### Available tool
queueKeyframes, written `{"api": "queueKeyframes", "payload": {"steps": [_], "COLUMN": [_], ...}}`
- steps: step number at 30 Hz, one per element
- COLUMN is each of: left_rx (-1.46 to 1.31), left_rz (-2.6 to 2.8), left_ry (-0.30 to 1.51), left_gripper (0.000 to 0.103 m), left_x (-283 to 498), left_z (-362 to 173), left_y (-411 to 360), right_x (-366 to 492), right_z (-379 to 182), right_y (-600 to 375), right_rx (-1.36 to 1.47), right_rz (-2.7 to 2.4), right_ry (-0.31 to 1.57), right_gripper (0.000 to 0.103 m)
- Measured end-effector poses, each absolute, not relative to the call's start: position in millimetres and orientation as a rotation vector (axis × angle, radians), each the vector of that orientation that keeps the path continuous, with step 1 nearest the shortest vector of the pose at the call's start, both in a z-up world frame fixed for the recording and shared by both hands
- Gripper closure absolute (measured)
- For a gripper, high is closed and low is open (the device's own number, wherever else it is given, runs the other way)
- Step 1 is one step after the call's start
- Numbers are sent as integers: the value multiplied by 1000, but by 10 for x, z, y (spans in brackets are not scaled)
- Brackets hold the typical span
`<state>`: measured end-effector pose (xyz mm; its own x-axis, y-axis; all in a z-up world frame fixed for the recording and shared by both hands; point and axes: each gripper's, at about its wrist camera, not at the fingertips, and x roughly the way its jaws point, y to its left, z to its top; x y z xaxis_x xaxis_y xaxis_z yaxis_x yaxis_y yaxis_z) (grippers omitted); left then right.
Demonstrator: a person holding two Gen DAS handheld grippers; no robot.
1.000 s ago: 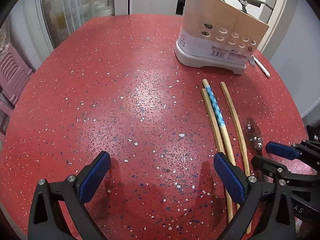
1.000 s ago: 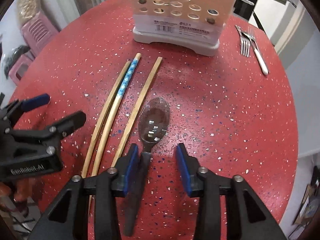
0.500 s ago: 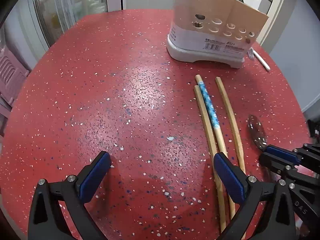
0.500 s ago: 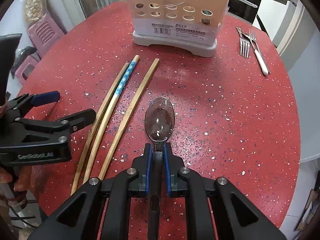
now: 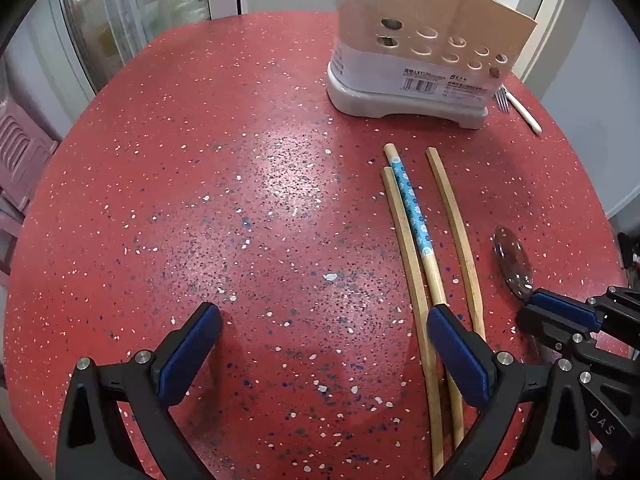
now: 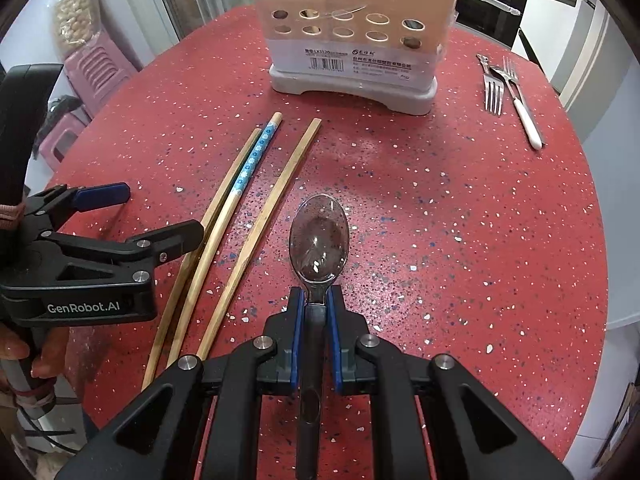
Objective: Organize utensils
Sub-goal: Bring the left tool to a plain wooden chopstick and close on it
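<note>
left wrist view sits low over the near edge of the table (image 5: 168, 168), facing across it to the utensil holder (image 5: 420, 64) at the far edge. right wrist view sits similarly low, further right, facing the same holder (image 6: 352, 52). both share the chopsticks (image 5: 416, 224) (image 6: 248, 172).

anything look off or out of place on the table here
Mostly loose utensils not yet in the holder: three chopsticks, one blue-patterned among plain ones so they don't pair up, and two forks lying overlapped at its right. The right gripper grips the spoon. No spills or damage visible.
</note>
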<state>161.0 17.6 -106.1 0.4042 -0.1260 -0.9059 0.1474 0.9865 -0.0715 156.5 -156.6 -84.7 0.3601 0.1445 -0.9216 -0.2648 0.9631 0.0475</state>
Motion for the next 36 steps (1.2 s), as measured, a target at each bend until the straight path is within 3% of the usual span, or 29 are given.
{"api": "queueKeyframes", "payload": {"steps": [8, 12, 15, 17, 21, 26, 29, 31, 32, 34, 36], "left_rx": [92, 106, 112, 127, 159, 191, 209, 229, 243, 261, 251], "left_rz": [-167, -174, -201, -221, -257, -282, -307, -335, -345, -369, -361], "left_ry": [1151, 1156, 1165, 1170, 1187, 1236, 1270, 1285, 1290, 1292, 1281], "left_gripper": [0, 0, 0, 0, 16, 19, 27, 42, 44, 71, 72], "left_x": [1670, 1752, 1775, 1797, 1824, 1931, 1992, 2010, 2014, 2009, 2002], "left_z": [-1102, -1092, -1049, -1020, -967, -969, -954, -935, -925, -913, -912], "left_y": [1, -68, -102, -165, -286, -426, -495, -564, -597, -681, -698], "right_x": [1592, 1623, 1625, 1636, 1686, 1697, 1677, 1667, 1663, 1670, 1663], "right_z": [-839, -837, -839, -838, -827, -748, -677, -628, -601, -559, -522], "right_y": [-1582, -1533, -1508, -1515, -1634, -1839, -1929, -1976, -1992, -1986, -1986], "right_rx": [-149, -172, -190, -199, -156, -69, -27, -5, 5, 16, 22], "right_rz": [253, 280, 278, 269, 299, 332, 349, 360, 368, 376, 386], "right_ry": [1176, 1191, 1194, 1195, 1221, 1203, 1174, 1154, 1143, 1128, 1113], "right_gripper": [89, 77, 78, 90, 91, 91, 91, 91, 91, 91, 91]}}
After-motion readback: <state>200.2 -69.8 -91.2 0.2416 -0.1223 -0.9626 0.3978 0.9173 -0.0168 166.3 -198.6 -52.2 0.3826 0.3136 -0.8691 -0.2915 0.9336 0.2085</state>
